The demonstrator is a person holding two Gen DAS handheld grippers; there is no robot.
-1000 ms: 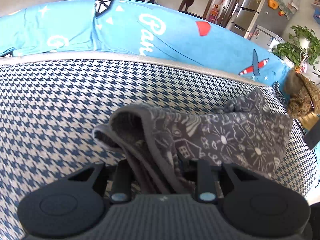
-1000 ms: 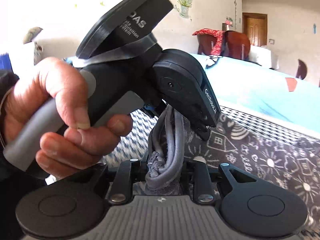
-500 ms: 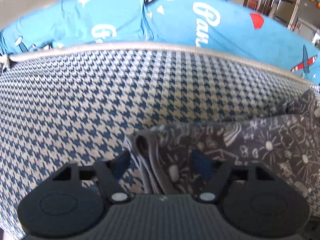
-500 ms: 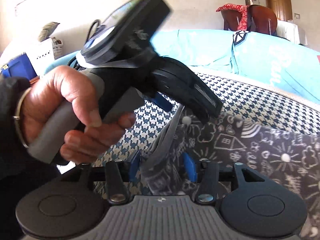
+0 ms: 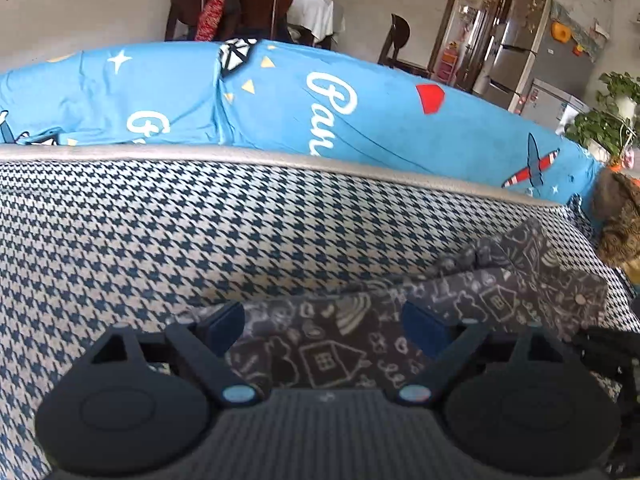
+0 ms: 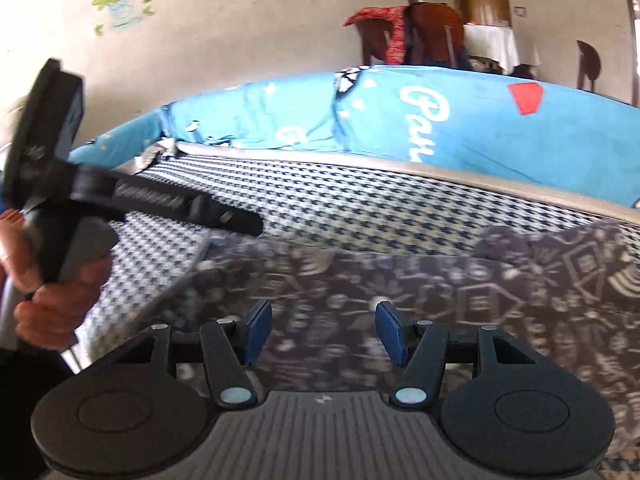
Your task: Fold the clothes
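Note:
A dark grey garment (image 5: 500,296) printed with white doodles lies folded flat on the houndstooth seat (image 5: 200,232). My left gripper (image 5: 324,324) stands open just above its near left end, nothing between the blue pads. In the right wrist view the same garment (image 6: 400,272) spreads across the seat, blurred by motion. Over its near edge my right gripper (image 6: 324,330) is open, with its pads apart and empty. The left tool (image 6: 132,200), held by a hand (image 6: 60,304), shows at the left of that view, its tip at the garment's left corner.
A blue printed sofa back (image 5: 320,108) rises behind the seat, edged by a grey piping strip (image 5: 280,158). A brown patterned cushion (image 5: 620,220) sits at the seat's right end. Dark chairs (image 5: 240,4), a fridge (image 5: 560,52) and a plant (image 5: 608,128) stand beyond.
Both grippers were shut on bunched cloth a second ago; they have opened and let go. The garment has dropped flat on the seat, and the left tool has swung away to the left.

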